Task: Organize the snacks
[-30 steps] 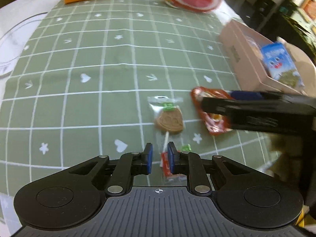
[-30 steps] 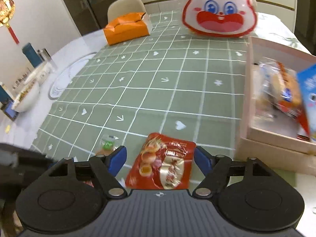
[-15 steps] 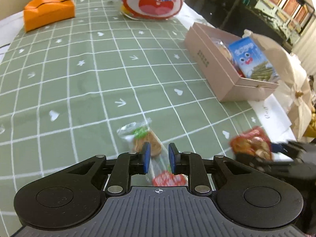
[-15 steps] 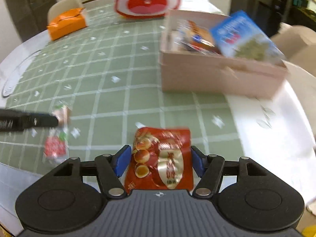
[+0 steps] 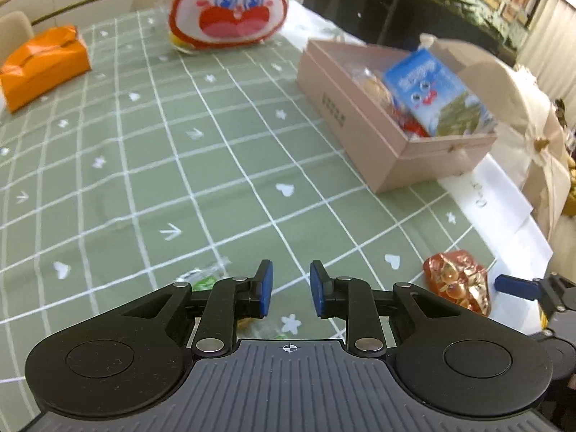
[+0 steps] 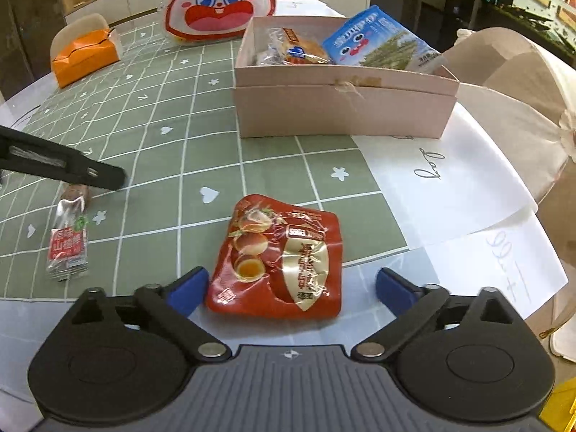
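Blue-padded, the right gripper (image 6: 289, 282) has just opened wide around one crinkled red egg-snack pouch (image 6: 277, 259) lying flat on the green checked cloth (image 6: 201, 151). One left gripper (image 5: 289, 293), jaws just parting on nothing, hovers near one red-labelled candy stick (image 6: 68, 244); one pink box (image 6: 342, 104) beyond holds two visible packets.

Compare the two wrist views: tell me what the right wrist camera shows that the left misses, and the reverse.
Only the right wrist view: the red-labelled lollipop wrapper whole, and the handwritten white sheets.

Only the left wrist view: the left claw open, with only tablecloth between its pads.

Both: red egg snack pouch, pink box, rabbit bag, orange package, green tablecloth.
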Demonstrator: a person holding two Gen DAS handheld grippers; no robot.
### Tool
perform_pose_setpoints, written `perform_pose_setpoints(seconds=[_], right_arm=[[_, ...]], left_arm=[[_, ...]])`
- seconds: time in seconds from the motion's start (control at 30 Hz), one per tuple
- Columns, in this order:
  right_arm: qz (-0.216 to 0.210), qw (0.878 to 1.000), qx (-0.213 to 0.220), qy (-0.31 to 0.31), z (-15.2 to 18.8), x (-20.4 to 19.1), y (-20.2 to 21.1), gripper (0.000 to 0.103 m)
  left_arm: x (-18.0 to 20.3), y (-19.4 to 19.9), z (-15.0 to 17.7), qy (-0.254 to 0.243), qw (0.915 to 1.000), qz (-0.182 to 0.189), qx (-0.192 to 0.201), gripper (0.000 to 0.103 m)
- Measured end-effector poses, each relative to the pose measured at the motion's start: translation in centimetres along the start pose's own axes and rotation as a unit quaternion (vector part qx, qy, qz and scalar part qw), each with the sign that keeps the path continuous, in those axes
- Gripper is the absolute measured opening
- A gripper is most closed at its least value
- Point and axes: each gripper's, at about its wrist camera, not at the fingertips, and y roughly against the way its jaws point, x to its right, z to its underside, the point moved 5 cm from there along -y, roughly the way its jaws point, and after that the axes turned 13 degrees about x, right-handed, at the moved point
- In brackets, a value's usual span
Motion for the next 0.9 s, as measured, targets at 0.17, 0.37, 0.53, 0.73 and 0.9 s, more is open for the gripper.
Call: perform_pose_setpoints(seconds=[0.17,0.37,0.53,0.73,0.9], right_arm=[[-0.010,1.000,-0.007,0.009,-0.3,0.0,-0.2,0.103],[-0.018,1.000,0.009,0.016,-0.7,-0.1,-0.9,0.103],[-0.030,0.999,0.023,0.026,-0.8,-0.2,-1.0,0.103],[-0.033,0.998,0.047,0.030,-0.4,-0.1,-0.7,0.103],[-0.037,0.997,0.057,0.031,-0.1,0.0,-0.5,0.103]], left_arm=[[-3.4,3.1,0.4,0.041,0.9976,-0.055,0.005,0.027],[-4.6,2.1,2.1,0.103,0.9905,-0.085,-0.033,0.028],[-1.1,-0.6,1.6,0.043,0.9967,-0.063,-0.026,0.049],[0.3,-1.9,1.0,0.008,0.9963,-0.082,-0.026,0.052],[1.0,-3.2,0.4,-0.022,0.9949,-0.096,-0.022,0.057]])
